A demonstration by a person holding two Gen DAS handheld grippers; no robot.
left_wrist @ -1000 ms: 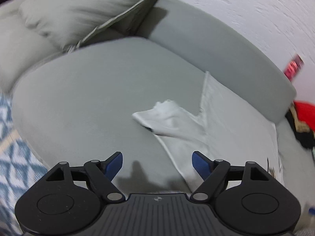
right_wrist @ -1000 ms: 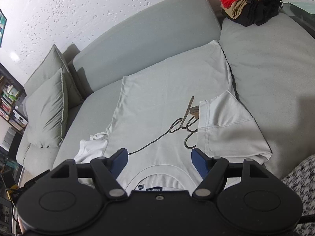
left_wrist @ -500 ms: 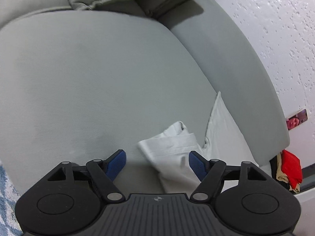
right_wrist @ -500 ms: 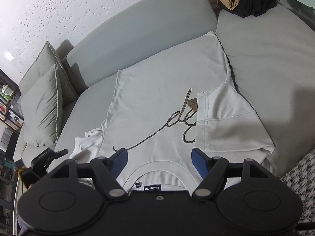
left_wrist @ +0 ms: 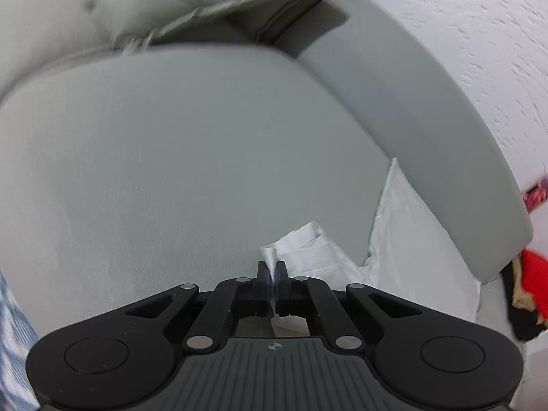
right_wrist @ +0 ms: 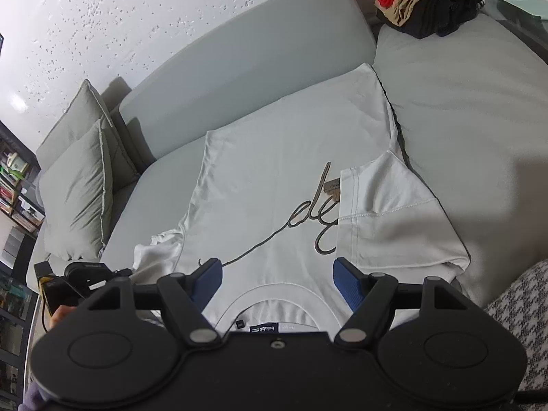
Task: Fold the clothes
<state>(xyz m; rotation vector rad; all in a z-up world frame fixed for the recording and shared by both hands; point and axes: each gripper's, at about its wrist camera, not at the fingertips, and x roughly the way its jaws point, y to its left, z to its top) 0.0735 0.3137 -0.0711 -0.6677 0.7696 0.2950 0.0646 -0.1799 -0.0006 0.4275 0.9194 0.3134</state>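
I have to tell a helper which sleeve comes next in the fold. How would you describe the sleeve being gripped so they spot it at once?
Start at the grey sofa, where a white T-shirt with dark script lettering lies flat. Go to the side nearest the grey cushions: the sleeve there is crumpled, its edge pinched in the left gripper. The opposite sleeve is already folded flat over the chest.

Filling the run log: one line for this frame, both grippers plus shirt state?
left gripper: shut on left sleeve | right gripper: open, above collar | white T-shirt: flat on grey sofa, right sleeve folded in
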